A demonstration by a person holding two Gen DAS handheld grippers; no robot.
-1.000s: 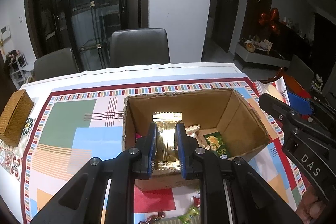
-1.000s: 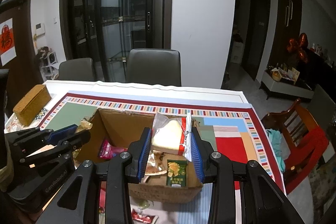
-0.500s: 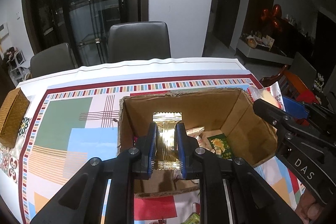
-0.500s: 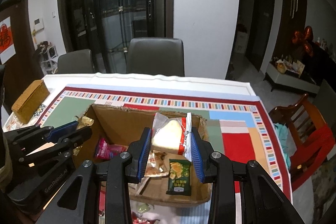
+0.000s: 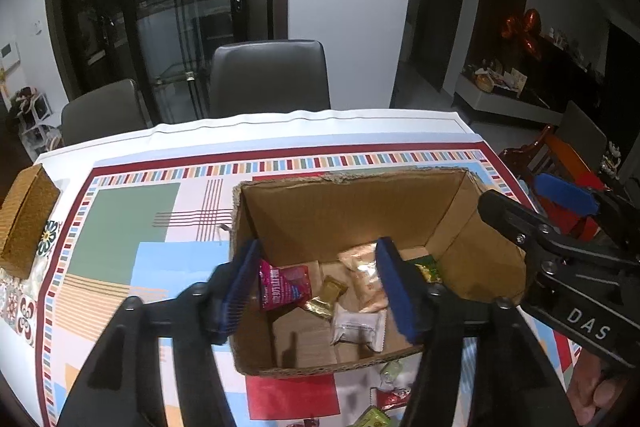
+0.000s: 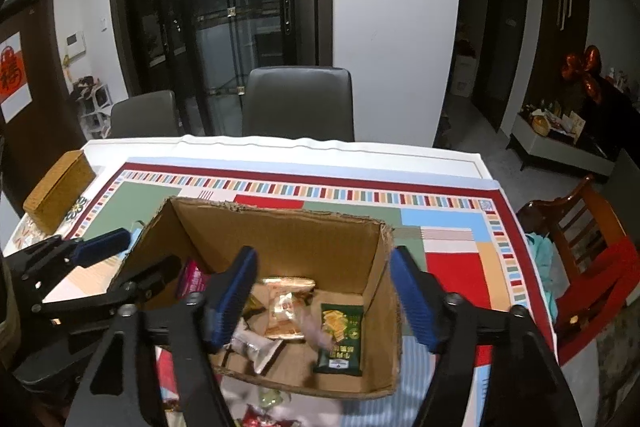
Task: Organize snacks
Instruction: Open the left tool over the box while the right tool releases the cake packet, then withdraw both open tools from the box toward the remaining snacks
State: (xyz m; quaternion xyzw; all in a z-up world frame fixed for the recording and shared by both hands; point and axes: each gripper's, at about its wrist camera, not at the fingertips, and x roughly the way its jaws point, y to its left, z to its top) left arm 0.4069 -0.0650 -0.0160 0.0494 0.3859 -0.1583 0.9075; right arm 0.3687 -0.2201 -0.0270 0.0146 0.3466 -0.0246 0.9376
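Snacks lie loose on the floor of an open cardboard box on the counter, directly below and between both claws.

Left wrist view, left to right: pink packet, just inside the left claw's left finger, tilted, printed characters too small to read; gold packet, long axis running diagonally away from the claw; white wrapped packet nearest the claw, print unreadable; pale orange packet, long axis running away from the claw, touching the right finger in the picture.

Right wrist view: green packet, long axis running away from the claw, label facing up, text not legible.

Left claw: fingers spread wide, holding nothing, straddling the box's near left portion.

Right claw: fingers spread wide, empty, one finger over the box interior, the other outside its right wall. Its body reads "DAS" in the left wrist view.

More wrapped sweets lie on the counter on the near side of the box. A woven box sits well apart to the left.
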